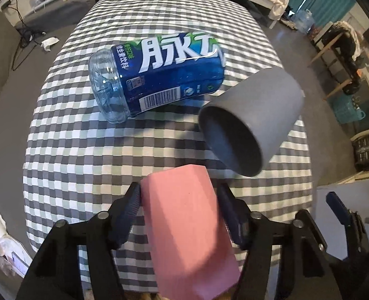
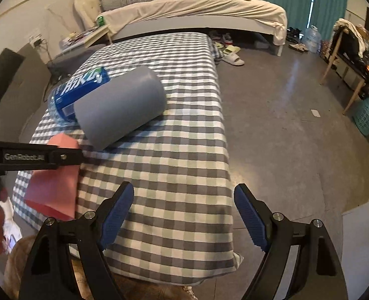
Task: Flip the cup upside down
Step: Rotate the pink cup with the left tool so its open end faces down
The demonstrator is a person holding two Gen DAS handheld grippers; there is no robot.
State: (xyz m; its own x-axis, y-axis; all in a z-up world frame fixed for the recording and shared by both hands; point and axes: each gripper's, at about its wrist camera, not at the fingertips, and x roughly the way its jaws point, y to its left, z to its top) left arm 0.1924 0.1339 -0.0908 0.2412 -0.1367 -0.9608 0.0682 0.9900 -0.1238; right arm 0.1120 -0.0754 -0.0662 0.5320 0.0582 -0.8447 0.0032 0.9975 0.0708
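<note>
A grey cup (image 1: 253, 120) lies on its side on the checked tablecloth (image 1: 84, 150), its open mouth facing the left wrist camera; it also shows in the right wrist view (image 2: 120, 107). My left gripper (image 1: 179, 195) is shut on a pink cup (image 1: 184, 230) and holds it just in front of the grey cup; the pink cup also shows in the right wrist view (image 2: 54, 182). My right gripper (image 2: 184, 205) is open and empty above the table's near right corner.
A blue-labelled plastic bottle (image 1: 157, 75) lies on its side behind the grey cup. The table's right edge (image 2: 224, 135) drops to the floor. A bed (image 2: 184, 7), slippers (image 2: 230, 55) and a chair (image 2: 347, 57) stand beyond.
</note>
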